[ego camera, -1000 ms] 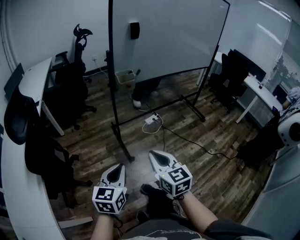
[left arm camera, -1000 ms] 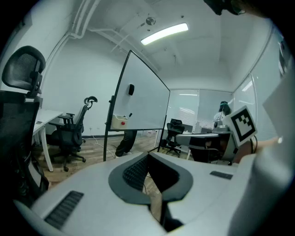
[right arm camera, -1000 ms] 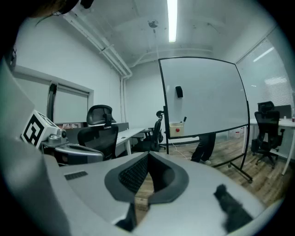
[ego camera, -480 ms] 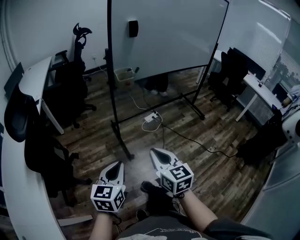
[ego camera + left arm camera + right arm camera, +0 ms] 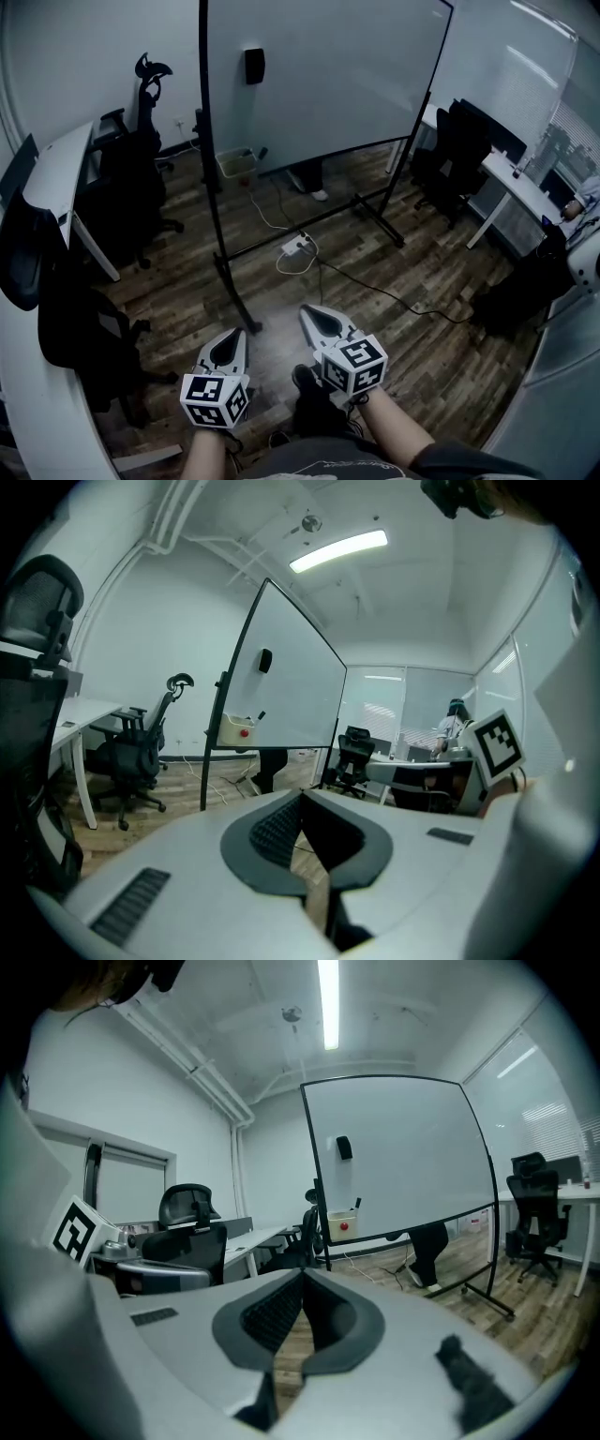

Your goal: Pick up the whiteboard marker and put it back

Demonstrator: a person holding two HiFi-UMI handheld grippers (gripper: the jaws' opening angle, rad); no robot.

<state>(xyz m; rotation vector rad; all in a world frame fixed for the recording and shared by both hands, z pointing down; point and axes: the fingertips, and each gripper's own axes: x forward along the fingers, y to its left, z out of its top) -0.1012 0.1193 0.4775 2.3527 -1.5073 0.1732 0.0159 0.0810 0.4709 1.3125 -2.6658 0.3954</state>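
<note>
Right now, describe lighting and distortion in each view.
Head view: dim and bluish, the whiteboard bows at its edges. Left gripper view: bright ceiling light, heavy fisheye, black corners. Right gripper view: same fisheye, the right gripper soft up close.

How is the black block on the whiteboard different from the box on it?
The block is black; the box is pale with a red dot. The block sits high on the whiteboard; the box hangs at its bottom edge. A dark marker sticks out of the box; the block holds nothing. Both sit near the whiteboard's left side.
</note>
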